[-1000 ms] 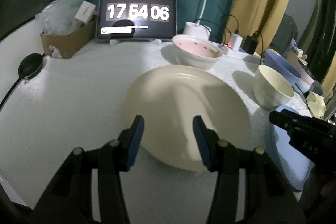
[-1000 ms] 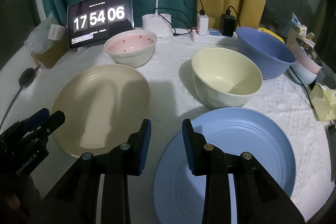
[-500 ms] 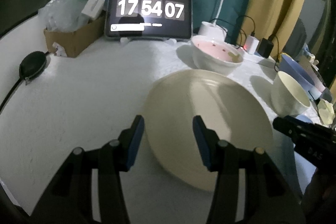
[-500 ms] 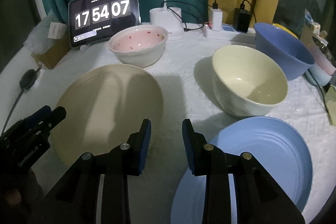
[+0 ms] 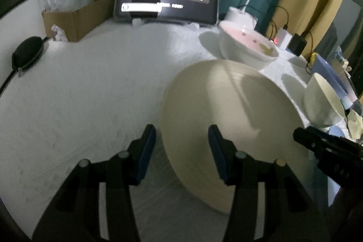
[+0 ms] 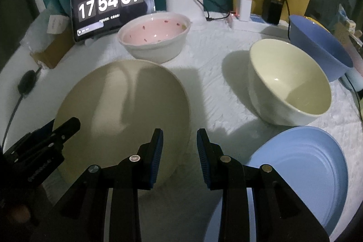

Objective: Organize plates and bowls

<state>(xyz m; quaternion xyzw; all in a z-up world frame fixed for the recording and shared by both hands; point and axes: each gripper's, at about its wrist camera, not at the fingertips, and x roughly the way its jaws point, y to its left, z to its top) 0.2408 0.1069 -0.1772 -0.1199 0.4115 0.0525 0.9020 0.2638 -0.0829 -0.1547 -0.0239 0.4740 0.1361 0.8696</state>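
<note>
**Two open grippers flank a cream plate on a white table**

A dim table (image 6: 204, 56) covered in white cloth holds several dishes. A large cream plate (image 6: 127, 106) lies flat near the front, left of centre in the right wrist view. Behind it, just beside its far rim, sits a pink-lined bowl (image 6: 154, 35). To the right stand a cream bowl (image 6: 288, 83) and, behind that, a dark blue bowl (image 6: 317, 44). A light blue plate (image 6: 301, 174) lies flat at the front right. At the back a tablet clock (image 6: 113, 8) reads 17 54 07, with a cardboard box (image 5: 77, 15) to its left.

The left gripper (image 5: 181, 151) hovers low with its fingers spread apart and holding nothing. The cream plate's near-left rim lies between them: the left finger is over bare cloth just outside the rim, the right finger over the plate's surface. The plate spreads away ahead and to the right.

The right gripper (image 6: 179, 151) is also open and empty. It hangs over the gap between the two plates, its left finger above the cream plate's right edge, the blue plate just off to its right.

Both grippers are near the cream plate, on opposite sides. The left one seems better lined up to pinch its rim. No dishes are stacked, so the sorting looks barely begun.
</note>
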